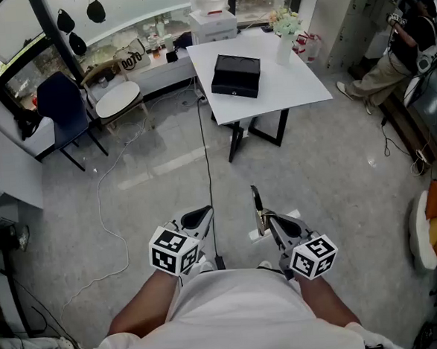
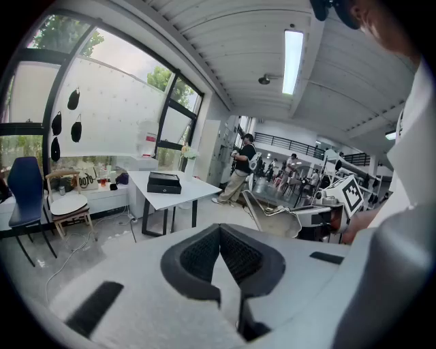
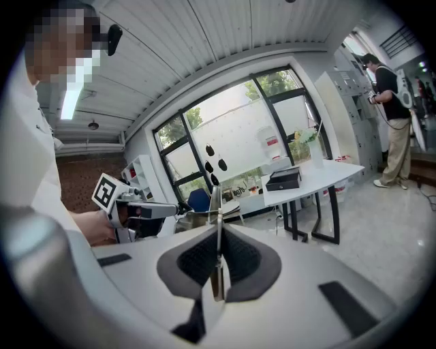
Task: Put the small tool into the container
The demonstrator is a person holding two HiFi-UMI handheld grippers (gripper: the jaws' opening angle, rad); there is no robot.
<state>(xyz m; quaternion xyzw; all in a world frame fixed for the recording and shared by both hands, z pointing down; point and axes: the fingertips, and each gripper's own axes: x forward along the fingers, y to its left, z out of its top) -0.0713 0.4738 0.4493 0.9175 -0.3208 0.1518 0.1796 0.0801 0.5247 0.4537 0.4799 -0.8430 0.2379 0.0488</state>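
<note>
The small tool is a thin flat metal strip. My right gripper is shut on it, and it sticks out past the jaws. In the right gripper view the tool stands on edge between the pads. The container is a shallow black box on a white table, far ahead of both grippers across the bare floor. It also shows as a black box in the left gripper view and a black box in the right one. My left gripper is shut with nothing in it, level with the right.
A vase of flowers and white boxes stand on the table's far side. A black cable runs along the floor toward me. A blue chair and a round white seat are at the left. A person stands at the far right.
</note>
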